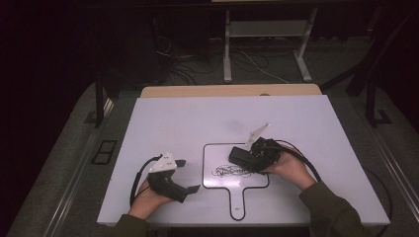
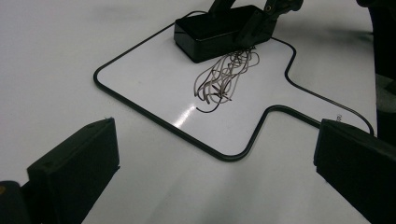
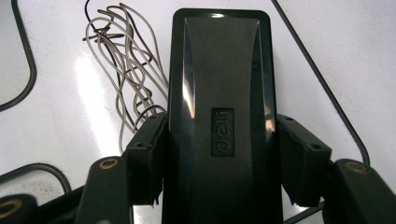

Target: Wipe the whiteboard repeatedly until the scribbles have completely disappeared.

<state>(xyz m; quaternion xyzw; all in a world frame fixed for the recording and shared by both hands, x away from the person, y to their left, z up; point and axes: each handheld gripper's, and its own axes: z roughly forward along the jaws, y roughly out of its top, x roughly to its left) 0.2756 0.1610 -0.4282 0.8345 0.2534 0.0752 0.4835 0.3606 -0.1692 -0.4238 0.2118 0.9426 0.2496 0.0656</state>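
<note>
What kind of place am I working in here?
Probably a lab or recording workspace: a white table holding a small whiteboard, and loose cables on the dark floor beyond it.

A white rectangular tabletop (image 1: 173, 118) is carrying a small white paddle-shaped whiteboard with a black rim (image 1: 212, 153), lying flat near the front edge. A wooden strip (image 1: 197, 91) is lining the far edge.

The eraser (image 3: 219, 116) has a glossy black plastic shell that reflects the light. The small whiteboard (image 2: 154, 79) looks smooth and shiny, probably with a rubber rim. The worktop (image 1: 188, 118) is matt white. The tongs' pads (image 2: 79, 163) seem matt and foam-like.
</note>
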